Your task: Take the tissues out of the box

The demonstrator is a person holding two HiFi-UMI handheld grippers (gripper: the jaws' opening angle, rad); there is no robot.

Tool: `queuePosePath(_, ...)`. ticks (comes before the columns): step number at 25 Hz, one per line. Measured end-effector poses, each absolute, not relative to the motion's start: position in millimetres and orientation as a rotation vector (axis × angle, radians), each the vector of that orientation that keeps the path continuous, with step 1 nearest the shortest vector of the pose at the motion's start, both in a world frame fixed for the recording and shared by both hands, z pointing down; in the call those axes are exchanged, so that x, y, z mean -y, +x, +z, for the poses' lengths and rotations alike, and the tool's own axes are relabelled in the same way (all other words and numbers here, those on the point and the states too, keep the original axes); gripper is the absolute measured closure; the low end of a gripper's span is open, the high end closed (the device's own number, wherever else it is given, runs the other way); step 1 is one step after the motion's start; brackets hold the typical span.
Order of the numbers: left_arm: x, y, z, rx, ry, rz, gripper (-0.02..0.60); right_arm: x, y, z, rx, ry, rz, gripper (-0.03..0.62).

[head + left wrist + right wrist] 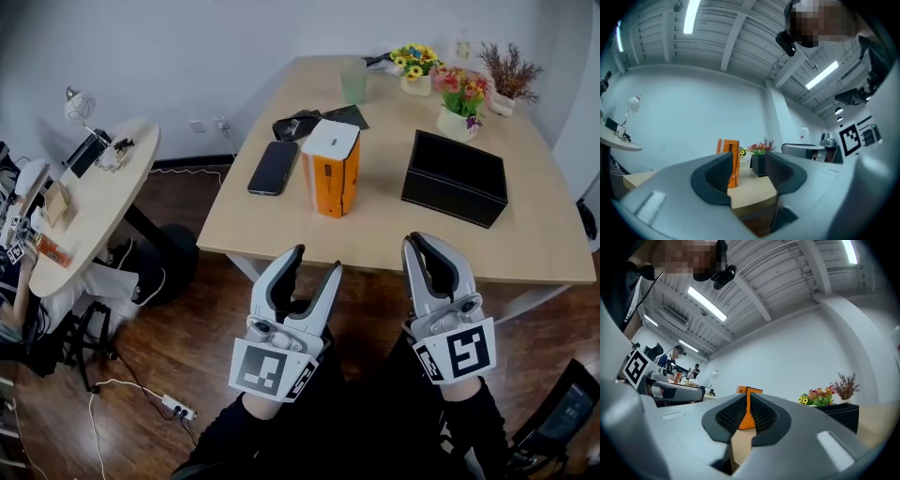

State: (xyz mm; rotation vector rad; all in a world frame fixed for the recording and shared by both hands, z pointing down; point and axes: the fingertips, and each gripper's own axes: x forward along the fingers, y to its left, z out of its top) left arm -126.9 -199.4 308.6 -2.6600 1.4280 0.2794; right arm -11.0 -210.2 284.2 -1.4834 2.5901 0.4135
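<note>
- The tall orange cardboard tissue box [728,145] is half hidden behind one jaw in the left gripper view.
- It stands upright and white-topped on the pale wooden table [375,230], ahead of both grippers and well apart.
- The left gripper [316,262] is partly open and empty; the right gripper [425,242] is closed on nothing.

1. The tissue box [330,169] stands upright on the bench [375,239], near its middle.
2. A phone [273,168] lies just left of it; an open bin [455,178] sits to its right (well apart).
3. Flower pots [457,120] and a cup [353,82] stand behind, by the far edge.
</note>
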Motion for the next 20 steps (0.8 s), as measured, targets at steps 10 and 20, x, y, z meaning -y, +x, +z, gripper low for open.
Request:
queuePosePath(10,196,-120,310,-1.402,-2.639,0.222,0.39,208,-13,284,-2.599,-1.467,0.41,0.571)
queuePosePath(20,196,-115,316,-1.395,-2.638,0.19,0.39,210,-11,287,-2.602,-1.47,0.405,0.571)
